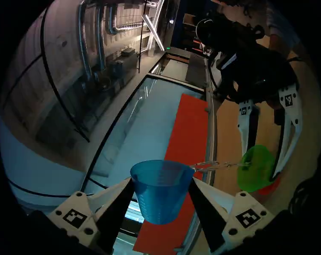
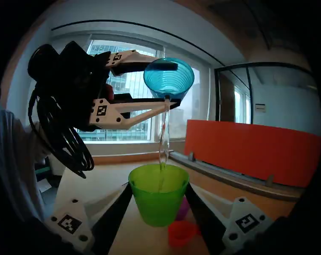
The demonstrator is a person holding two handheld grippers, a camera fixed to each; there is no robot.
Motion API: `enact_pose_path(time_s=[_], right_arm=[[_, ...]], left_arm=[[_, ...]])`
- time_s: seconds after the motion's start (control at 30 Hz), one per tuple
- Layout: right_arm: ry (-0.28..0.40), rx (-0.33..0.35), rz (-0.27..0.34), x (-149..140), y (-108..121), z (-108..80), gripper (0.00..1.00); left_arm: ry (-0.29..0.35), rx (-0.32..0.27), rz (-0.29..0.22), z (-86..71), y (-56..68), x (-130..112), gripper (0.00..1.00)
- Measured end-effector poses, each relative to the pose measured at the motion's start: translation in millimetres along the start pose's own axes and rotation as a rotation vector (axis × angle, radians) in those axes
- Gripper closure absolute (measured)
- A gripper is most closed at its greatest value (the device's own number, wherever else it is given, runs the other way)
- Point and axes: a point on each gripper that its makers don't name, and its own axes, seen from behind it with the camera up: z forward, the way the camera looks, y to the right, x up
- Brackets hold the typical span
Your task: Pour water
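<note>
Nearest, the right tool (image 2: 159, 190) clenches an upright translucent green plastic cup (image 2: 158, 206). Beyond, the left tool (image 2: 162, 83) grips a tipped translucent blue plastic cup (image 2: 171, 76), water (image 2: 163, 136) streaming into the green one. Seemingly mid-pour; next, righting the blue cup gently.

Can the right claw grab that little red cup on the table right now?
Probably not: the right claw is shut on the green cup catching water, though the red cup sits just below.

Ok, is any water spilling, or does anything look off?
Nothing stands out. The left gripper tips the blue cup, and the water stream falls straight into the green cup held in the right gripper, with no splash outside its rim.
</note>
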Motion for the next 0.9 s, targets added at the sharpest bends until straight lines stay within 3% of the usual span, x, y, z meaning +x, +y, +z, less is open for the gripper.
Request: enact_pose_path(time_s=[0.9], right_arm=[[0.007, -0.004, -0.004, 2.0, 0.2, -0.3, 0.11]], left_arm=[[-0.001, 0.014, 0.115, -4.9, -11.3, 4.2, 0.15]])
